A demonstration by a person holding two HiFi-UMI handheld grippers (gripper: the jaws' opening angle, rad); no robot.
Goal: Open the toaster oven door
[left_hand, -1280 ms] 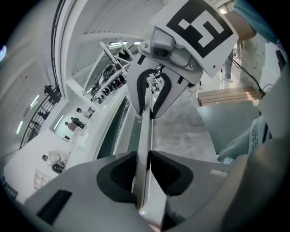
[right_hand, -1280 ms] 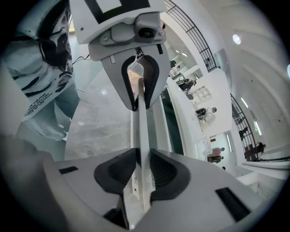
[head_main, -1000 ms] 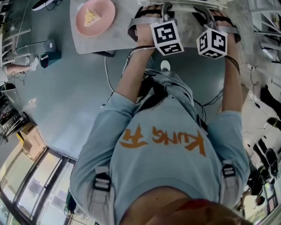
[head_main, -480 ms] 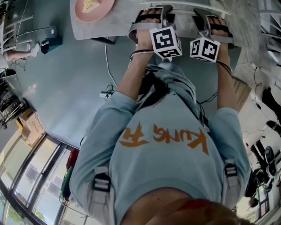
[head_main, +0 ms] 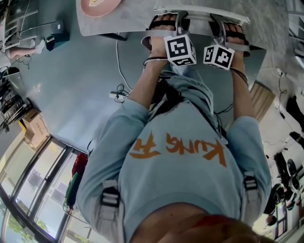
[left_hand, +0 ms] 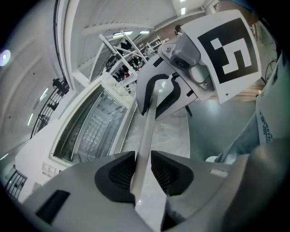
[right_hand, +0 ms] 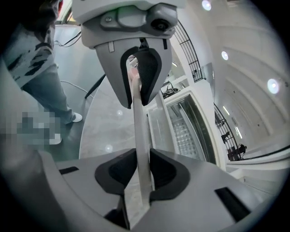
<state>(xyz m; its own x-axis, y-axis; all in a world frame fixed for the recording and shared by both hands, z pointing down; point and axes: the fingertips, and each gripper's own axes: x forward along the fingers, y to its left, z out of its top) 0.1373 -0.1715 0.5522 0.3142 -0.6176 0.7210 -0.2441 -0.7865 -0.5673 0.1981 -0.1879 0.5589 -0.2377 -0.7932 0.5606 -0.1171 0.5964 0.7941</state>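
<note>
Left gripper view: claw on handle

right tongs closer to left tongs, door handle pulled further out

The door's handle bar crosses before the oven cavity; bare tabletop lies alongside.

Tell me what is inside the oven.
Inside the oven, only a wire rack shows. The deeper part is covered by the oven's own front, so whether anything lies there cannot be told.
</note>
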